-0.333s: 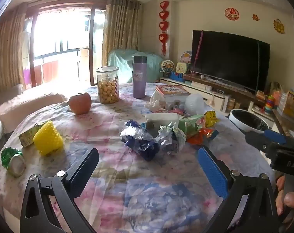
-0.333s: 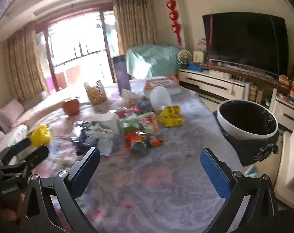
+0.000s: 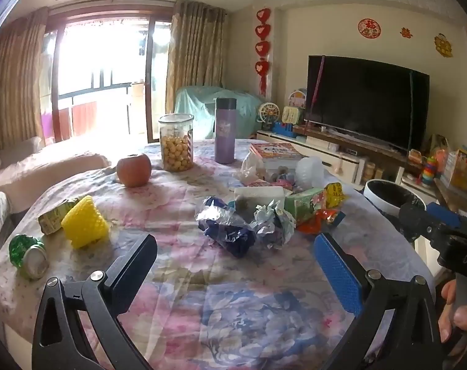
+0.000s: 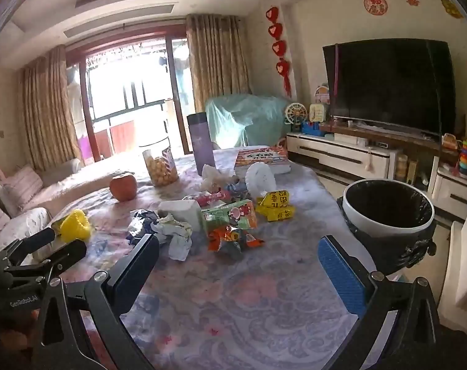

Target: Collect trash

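Both my left gripper and right gripper hang spread and empty, so I risk snagging the loose tablecloth when pinching the flat orange wrapper

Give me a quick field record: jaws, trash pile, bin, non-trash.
left gripper: jaws open, empty, above the table
right gripper: jaws open, empty
trash pile: crumpled wrappers, green carton, yellow packets mid-table
bin: lined, off the table's right edge
non-trash: apple, snack jar, purple flask
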Motion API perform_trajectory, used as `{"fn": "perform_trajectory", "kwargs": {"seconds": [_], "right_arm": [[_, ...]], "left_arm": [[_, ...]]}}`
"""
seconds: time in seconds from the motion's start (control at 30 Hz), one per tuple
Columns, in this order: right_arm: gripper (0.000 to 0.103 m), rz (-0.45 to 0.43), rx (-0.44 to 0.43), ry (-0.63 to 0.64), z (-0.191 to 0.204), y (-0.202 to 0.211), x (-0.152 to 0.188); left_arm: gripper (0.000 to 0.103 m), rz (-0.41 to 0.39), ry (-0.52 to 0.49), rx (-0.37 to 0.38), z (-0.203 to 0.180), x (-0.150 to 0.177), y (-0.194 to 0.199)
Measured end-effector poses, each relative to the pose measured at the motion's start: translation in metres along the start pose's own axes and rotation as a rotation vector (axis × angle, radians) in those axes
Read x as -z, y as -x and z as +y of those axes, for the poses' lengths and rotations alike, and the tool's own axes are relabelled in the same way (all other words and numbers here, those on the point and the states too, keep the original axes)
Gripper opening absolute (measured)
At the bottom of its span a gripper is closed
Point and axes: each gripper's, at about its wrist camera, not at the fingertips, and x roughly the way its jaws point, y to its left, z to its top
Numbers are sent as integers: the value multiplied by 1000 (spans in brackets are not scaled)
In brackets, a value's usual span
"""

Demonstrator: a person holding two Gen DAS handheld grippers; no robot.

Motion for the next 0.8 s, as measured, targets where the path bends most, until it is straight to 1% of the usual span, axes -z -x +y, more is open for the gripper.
{"fn": "perform_trajectory", "kwargs": {"seconds": [0.03,0.1,0.2,0.8], "right_arm": [[103,0,-6,-1,1,5,2],[103,18,-5,-16,-1,-3,-1],[103,21,-9,-19,-2,-1,-1],[103,15,3,-36,-6,5,-2]], "left_arm": [[102,2,-3,-2,-1,-1,0],[102,0,-6,-2,-1,-2,3],[102,0,-6,-5,0,-3,3],[102,-8,-6,0,-3,-2,3]]}}
